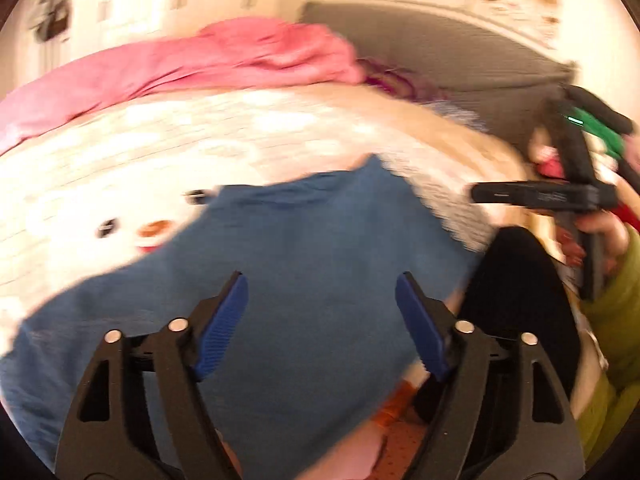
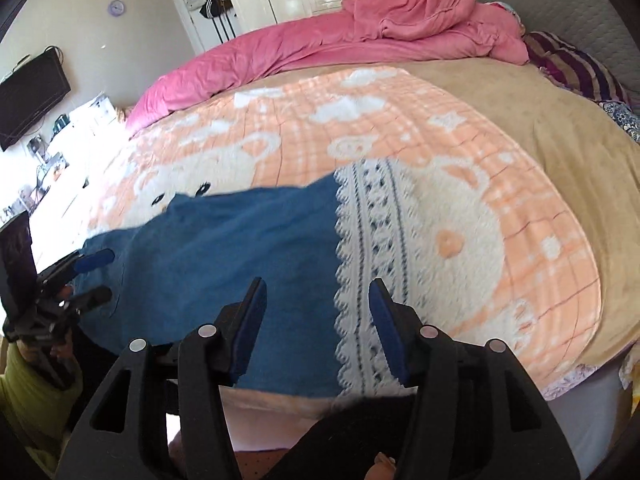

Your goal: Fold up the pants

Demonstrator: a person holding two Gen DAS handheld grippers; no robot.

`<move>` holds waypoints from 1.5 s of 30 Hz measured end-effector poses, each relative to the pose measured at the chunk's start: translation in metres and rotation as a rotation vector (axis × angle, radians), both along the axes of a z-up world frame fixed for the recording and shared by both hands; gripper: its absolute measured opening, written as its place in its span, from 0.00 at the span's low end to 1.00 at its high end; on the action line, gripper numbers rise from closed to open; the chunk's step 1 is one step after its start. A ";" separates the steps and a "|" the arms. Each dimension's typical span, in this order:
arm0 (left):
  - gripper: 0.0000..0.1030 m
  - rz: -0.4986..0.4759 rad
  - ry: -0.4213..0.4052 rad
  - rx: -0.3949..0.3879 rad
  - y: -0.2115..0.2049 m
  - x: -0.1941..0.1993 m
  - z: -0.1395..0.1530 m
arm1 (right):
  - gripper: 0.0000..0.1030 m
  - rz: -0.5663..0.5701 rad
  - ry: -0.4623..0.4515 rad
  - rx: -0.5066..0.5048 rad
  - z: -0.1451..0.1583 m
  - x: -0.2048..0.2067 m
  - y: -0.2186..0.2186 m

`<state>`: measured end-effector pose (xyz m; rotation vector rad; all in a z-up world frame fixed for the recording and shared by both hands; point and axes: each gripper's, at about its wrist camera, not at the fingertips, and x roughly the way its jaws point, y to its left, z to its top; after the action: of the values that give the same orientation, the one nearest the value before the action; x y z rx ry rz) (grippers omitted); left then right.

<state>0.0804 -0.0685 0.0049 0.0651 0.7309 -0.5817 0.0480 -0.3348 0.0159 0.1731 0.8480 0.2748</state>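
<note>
Blue pants (image 1: 304, 272) lie flat on the bed, blurred in the left wrist view; in the right wrist view the pants (image 2: 224, 248) end in a white lace-patterned band (image 2: 372, 264). My left gripper (image 1: 322, 320) is open above the blue cloth, holding nothing; it also shows at the left edge of the right wrist view (image 2: 96, 278). My right gripper (image 2: 318, 328) is open over the seam between blue cloth and lace band, empty. It appears at the right of the left wrist view (image 1: 500, 194), off the pants.
The bed carries a peach and white bear blanket (image 2: 400, 120), a tan sheet (image 2: 560, 128) and a bunched pink duvet (image 2: 360, 36) at the far side. A grey headboard (image 2: 580, 0) and striped pillow (image 2: 576, 68) are at right. A desk with a monitor (image 2: 32, 92) stands left.
</note>
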 end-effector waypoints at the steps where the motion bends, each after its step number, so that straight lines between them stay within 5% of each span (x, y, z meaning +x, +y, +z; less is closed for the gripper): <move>1: 0.71 0.033 0.007 0.026 0.003 0.010 0.004 | 0.50 -0.003 -0.005 -0.004 0.003 0.007 -0.003; 7: 0.71 0.111 0.100 0.010 0.021 0.070 0.017 | 0.50 -0.017 -0.016 0.012 0.011 0.061 -0.028; 11: 0.71 0.132 0.164 0.092 0.016 0.112 -0.002 | 0.50 -0.027 0.049 0.086 -0.004 0.108 -0.044; 22: 0.66 0.001 0.301 -0.014 -0.002 0.157 -0.051 | 0.52 0.035 0.215 0.249 -0.062 0.160 -0.055; 25: 0.53 -0.003 0.319 -0.092 0.003 0.163 -0.051 | 0.43 0.052 0.203 0.291 -0.066 0.158 -0.058; 28: 0.16 -0.028 0.385 -0.228 0.007 0.168 -0.052 | 0.22 0.104 0.196 0.313 -0.065 0.155 -0.053; 31: 0.05 -0.035 0.372 -0.210 -0.001 0.162 -0.053 | 0.19 0.123 0.138 0.306 -0.054 0.149 -0.051; 38: 0.02 0.056 0.252 -0.194 0.006 0.169 -0.014 | 0.18 0.130 0.014 0.263 -0.021 0.160 -0.050; 45: 0.02 0.131 0.237 -0.086 -0.004 0.210 -0.019 | 0.18 0.119 0.090 0.001 -0.024 0.230 -0.024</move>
<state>0.2908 -0.0720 -0.0146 -0.1327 0.9320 -0.4991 0.2781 -0.3590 -0.0085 0.1369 0.9487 0.3808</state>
